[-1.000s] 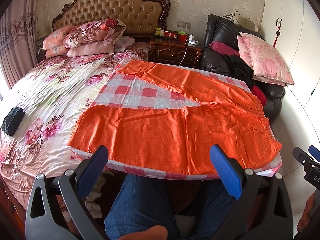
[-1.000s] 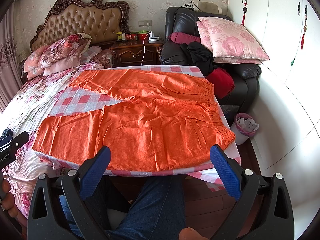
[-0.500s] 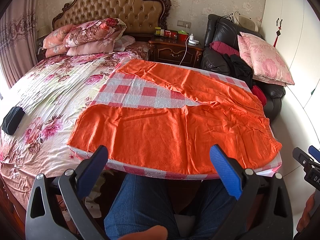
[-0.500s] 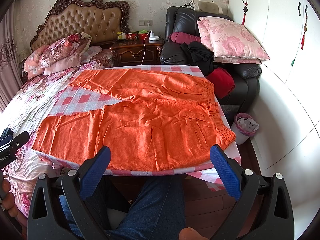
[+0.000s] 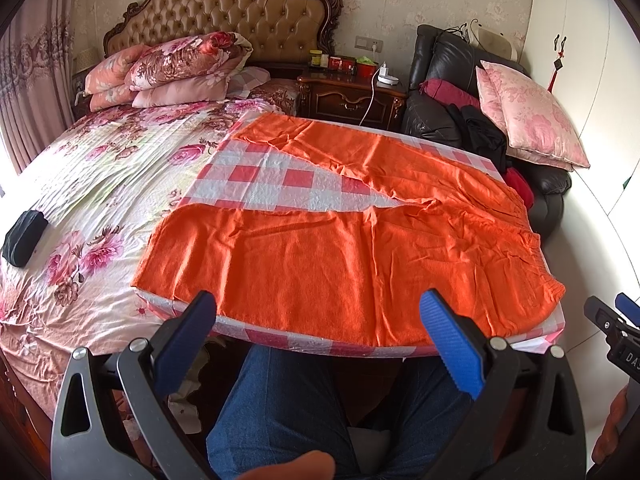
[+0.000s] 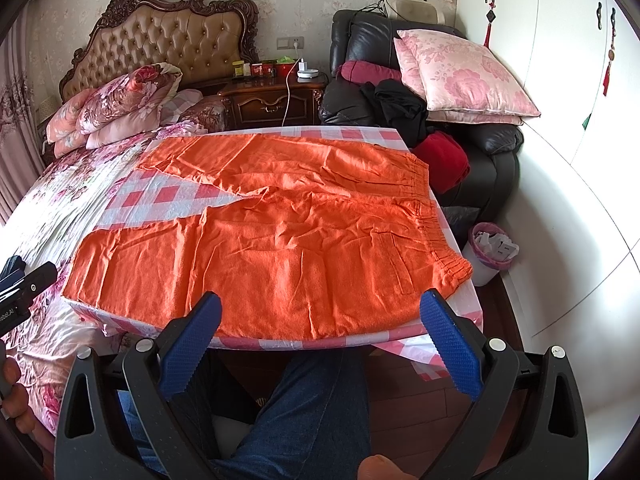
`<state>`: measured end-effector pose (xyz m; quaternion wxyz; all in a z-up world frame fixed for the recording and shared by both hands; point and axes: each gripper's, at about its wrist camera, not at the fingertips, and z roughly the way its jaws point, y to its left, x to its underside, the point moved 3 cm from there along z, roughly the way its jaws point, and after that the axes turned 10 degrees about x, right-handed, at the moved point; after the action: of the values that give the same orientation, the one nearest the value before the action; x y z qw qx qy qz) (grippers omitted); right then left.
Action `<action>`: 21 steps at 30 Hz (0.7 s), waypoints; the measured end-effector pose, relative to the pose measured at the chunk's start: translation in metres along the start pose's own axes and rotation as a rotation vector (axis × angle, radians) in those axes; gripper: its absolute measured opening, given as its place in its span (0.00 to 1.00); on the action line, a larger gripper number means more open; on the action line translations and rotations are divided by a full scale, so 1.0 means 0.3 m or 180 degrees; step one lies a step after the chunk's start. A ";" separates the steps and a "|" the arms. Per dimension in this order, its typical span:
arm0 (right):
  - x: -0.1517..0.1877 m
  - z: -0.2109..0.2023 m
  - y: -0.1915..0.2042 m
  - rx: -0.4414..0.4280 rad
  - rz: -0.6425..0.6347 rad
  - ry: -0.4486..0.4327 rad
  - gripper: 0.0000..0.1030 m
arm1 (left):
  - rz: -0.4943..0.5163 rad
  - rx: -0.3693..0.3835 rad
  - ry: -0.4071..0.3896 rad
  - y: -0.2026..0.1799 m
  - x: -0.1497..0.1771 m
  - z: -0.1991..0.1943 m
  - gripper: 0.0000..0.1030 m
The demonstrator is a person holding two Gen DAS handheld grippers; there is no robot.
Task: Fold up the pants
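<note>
Orange pants [image 5: 344, 256] lie spread flat on a red-and-white checked board [image 5: 272, 184], waistband at the right, the two legs splayed apart to the left. They also show in the right wrist view [image 6: 280, 248], with the elastic waistband [image 6: 436, 232] at the right edge. My left gripper [image 5: 320, 320] is open and empty, held just short of the board's near edge. My right gripper [image 6: 320, 320] is open and empty too, at the same near edge, further right.
The board rests on a floral bed [image 5: 100, 184] with stacked pillows [image 5: 172, 68] and a headboard behind. A nightstand [image 5: 352, 96], a black armchair with a pink cushion [image 5: 528, 116] and a small bin [image 6: 492, 252] stand to the right. A dark pouch [image 5: 24, 232] lies on the bed at left.
</note>
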<state>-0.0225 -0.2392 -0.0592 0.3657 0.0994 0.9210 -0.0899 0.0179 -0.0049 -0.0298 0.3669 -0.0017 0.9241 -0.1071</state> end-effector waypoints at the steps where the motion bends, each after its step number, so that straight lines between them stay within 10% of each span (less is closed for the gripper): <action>1: 0.007 0.018 -0.017 -0.0009 0.0034 0.0024 0.94 | -0.0006 0.0022 0.0029 0.007 0.020 0.031 0.99; 10: -0.035 0.375 -0.129 0.0026 0.0094 0.0361 0.93 | -0.0050 0.0288 0.0338 0.069 0.049 0.237 0.99; 21: -0.532 0.997 -0.263 -0.0084 0.0131 0.0837 0.93 | -0.0412 0.0583 0.0599 0.193 -0.036 0.505 0.98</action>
<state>0.2676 -0.4053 -0.1558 0.2449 0.1245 0.9599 -0.0565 0.1328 0.0229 -0.1412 0.2696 -0.0178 0.9387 -0.2141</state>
